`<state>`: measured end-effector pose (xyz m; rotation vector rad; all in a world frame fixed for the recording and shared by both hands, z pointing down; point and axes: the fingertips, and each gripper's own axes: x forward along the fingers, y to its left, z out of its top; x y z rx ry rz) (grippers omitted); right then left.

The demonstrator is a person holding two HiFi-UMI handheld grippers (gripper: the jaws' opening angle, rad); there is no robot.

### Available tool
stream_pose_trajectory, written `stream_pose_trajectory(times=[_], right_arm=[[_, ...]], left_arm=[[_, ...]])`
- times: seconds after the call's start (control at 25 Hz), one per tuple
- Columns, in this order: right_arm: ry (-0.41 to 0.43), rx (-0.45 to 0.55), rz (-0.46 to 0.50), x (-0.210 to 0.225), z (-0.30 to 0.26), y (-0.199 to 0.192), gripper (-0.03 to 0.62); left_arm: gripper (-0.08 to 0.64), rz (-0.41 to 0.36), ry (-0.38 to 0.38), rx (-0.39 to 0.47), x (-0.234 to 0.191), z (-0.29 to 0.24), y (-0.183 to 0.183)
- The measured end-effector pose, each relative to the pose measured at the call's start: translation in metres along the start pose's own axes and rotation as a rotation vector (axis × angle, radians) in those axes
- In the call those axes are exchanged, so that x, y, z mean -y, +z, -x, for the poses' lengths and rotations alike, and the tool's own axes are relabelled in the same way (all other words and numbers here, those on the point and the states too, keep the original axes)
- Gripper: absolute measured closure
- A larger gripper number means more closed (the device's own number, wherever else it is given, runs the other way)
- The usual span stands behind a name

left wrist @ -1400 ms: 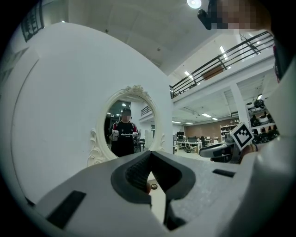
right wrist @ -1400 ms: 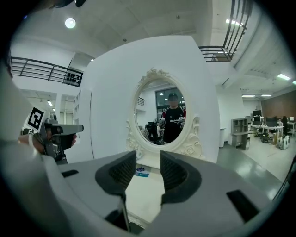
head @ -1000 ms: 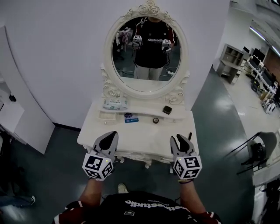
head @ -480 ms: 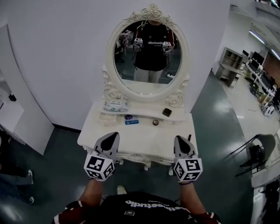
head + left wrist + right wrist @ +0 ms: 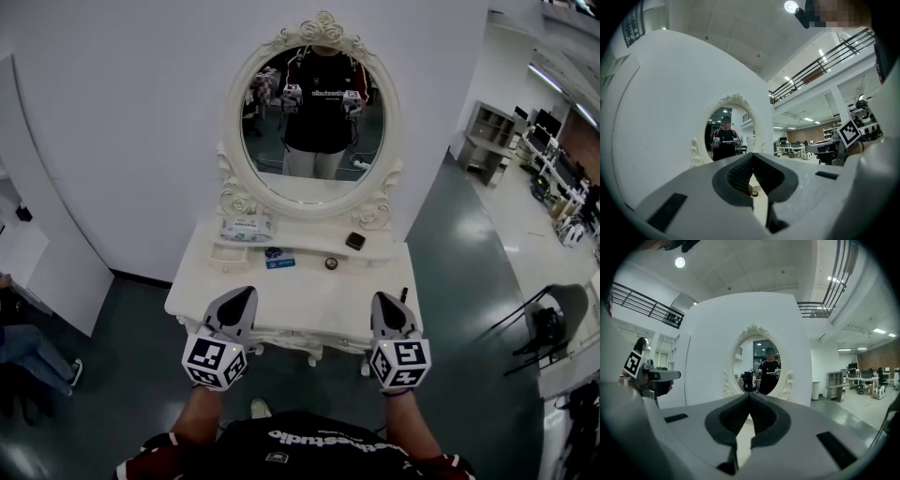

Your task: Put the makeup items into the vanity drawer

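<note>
Risks first. The makeup items sit well apart from both tools, at the back of the vanity table (image 5: 309, 302): a dark compact (image 5: 355, 241) on the raised shelf, a small round pot (image 5: 331, 263) and a blue item (image 5: 280, 263) just below it, and a slim dark stick (image 5: 404, 294) near the right edge. The vanity drawer is not seen pulled out, and its handle cannot be made out under the front edge. Judgement: if an item is picked up before the drawer is opened, one tool is left to do the pulling, and a snatch at the front could jolt the top and roll the pot or the stick off. The stick lies closest to the edge and to the right gripper (image 5: 383, 300), so a careless sweep there would knock it to the floor. The reach to the shelf also passes close to the mirror (image 5: 314, 122) frame. Tools: the left gripper (image 5: 245, 292) has its jaws pressed together with nothing between them. The right gripper is likewise closed tip to tip and empty. Both hover above the table's front edge and touch nothing.
</note>
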<state>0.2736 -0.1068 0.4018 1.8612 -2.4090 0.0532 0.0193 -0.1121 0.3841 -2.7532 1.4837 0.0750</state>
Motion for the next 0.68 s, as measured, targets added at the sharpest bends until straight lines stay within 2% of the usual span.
stream_pose_trajectory(times=[0.68], right_arm=[[-0.027,-0.008,-0.014,0.005,0.010,-0.003,0.591]], left_arm=[[0.555,0.002,-0.029,-0.007,0.008,-0.004,-0.003]])
